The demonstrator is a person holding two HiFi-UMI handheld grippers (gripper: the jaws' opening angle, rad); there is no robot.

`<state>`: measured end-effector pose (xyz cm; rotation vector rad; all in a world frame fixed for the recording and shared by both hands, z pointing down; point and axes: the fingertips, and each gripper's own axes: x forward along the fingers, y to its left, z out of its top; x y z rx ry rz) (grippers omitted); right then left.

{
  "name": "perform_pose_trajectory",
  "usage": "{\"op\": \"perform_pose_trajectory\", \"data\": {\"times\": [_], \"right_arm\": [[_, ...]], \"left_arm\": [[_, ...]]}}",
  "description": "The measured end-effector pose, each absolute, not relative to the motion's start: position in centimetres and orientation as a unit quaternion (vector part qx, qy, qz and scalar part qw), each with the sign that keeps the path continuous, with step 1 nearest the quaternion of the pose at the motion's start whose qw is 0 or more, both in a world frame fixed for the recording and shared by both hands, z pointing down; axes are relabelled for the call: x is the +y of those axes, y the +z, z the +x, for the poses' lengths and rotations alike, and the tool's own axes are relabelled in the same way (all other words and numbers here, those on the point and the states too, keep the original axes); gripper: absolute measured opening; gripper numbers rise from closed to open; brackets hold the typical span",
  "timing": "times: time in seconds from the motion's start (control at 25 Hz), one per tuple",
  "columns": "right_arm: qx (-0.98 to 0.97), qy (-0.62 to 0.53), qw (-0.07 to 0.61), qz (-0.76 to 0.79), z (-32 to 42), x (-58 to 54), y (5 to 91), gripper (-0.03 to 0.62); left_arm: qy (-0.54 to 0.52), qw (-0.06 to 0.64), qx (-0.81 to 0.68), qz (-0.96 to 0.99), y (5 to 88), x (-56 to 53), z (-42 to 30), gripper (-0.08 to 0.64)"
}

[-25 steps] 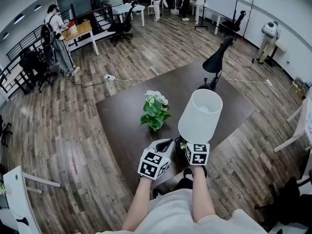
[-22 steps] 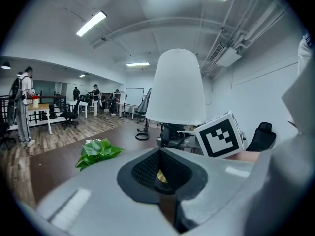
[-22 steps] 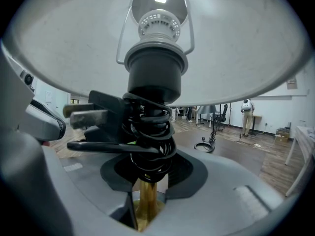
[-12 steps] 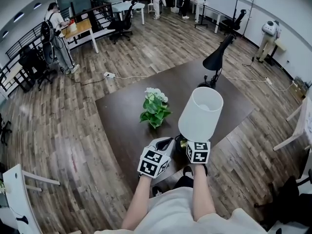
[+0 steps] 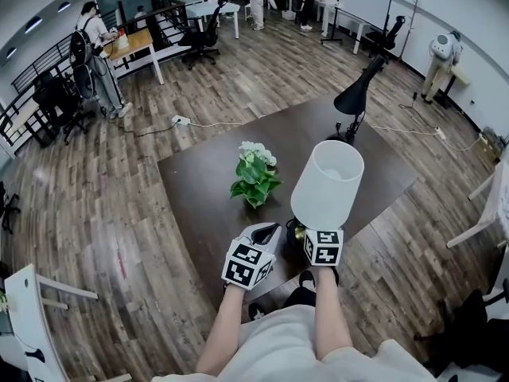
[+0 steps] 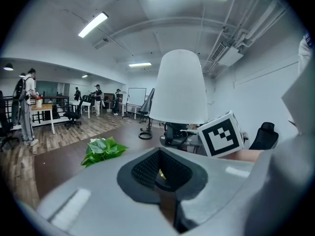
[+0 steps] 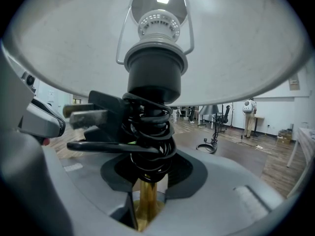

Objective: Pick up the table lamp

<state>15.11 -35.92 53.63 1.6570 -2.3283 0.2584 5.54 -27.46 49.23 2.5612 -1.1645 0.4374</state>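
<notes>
The table lamp has a white shade [image 5: 328,183] and a brass stem [image 7: 147,200], with its black cord and plug [image 7: 147,132] wound round the stem under the socket. My right gripper [image 5: 301,235] is shut on that stem, and the shade [image 7: 74,43] fills the top of the right gripper view. Whether the lamp's base rests on the brown table [image 5: 199,173] is hidden. My left gripper [image 5: 269,235] sits just left of the lamp near the table's front edge, jaws together and holding nothing. In the left gripper view the shade [image 6: 179,87] stands ahead to the right.
A potted green plant [image 5: 254,183] stands mid-table, just beyond my left gripper. A black desk lamp [image 5: 355,98] stands at the table's far right. Office desks, chairs and several people are far off across the wooden floor.
</notes>
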Motion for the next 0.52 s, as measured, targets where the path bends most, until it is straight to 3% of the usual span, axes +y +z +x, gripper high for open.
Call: {"op": "perform_pose_trajectory", "data": {"times": [0.52], "right_arm": [[-0.802, 0.093, 0.13, 0.576, 15.68, -35.9, 54.02, 0.141]], "left_arm": [[0.15, 0.151, -0.411, 0.886, 49.59, -27.76, 5.61, 0.0]]}}
